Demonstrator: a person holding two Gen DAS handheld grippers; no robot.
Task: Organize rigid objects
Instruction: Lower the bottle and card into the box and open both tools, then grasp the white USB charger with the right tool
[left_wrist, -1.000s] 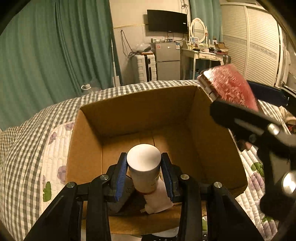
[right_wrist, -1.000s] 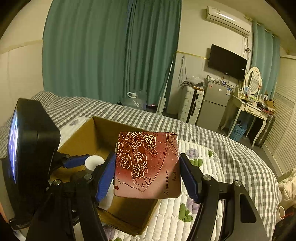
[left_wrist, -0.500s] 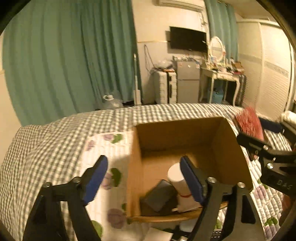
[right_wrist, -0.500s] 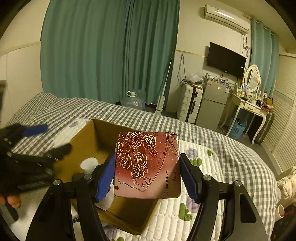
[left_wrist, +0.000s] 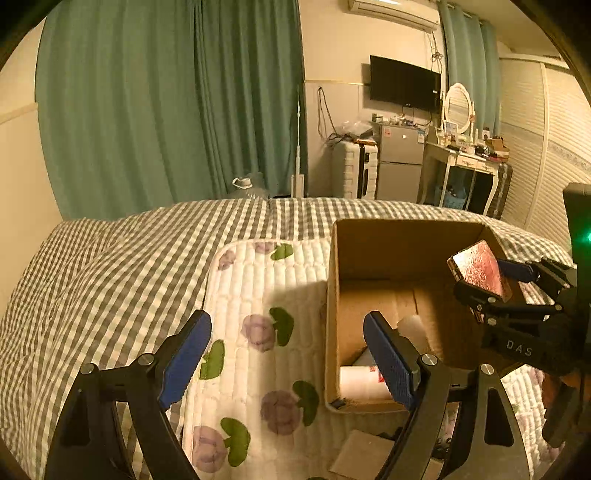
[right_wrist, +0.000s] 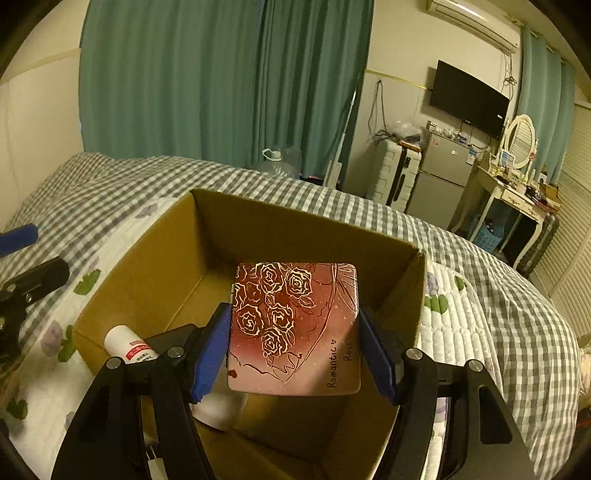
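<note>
Your right gripper (right_wrist: 293, 345) has its jaws clenched on the rose tin (right_wrist: 295, 328), one blue pad on each side edge; the tin's printed lid faces the camera and it hangs over the open box (right_wrist: 306, 230), inside the line of its walls. Your left gripper (left_wrist: 284, 358) stands released, nothing between its jaws, which have opened within the last second; it hovers over the quilted mat (left_wrist: 258, 295) just left of the box's near-left corner, its right pad overlapping the box wall in the left wrist view. In the box, a white bottle (right_wrist: 127, 345) with a red label lies against the left wall, and a white cup-like item (left_wrist: 413, 326) sits beside it; more white pieces lie under the right gripper, too hidden to name. The box rests on the mat, which lies on the checked bed (left_wrist: 110, 266). Green curtains (right_wrist: 184, 85) hang behind.
</note>
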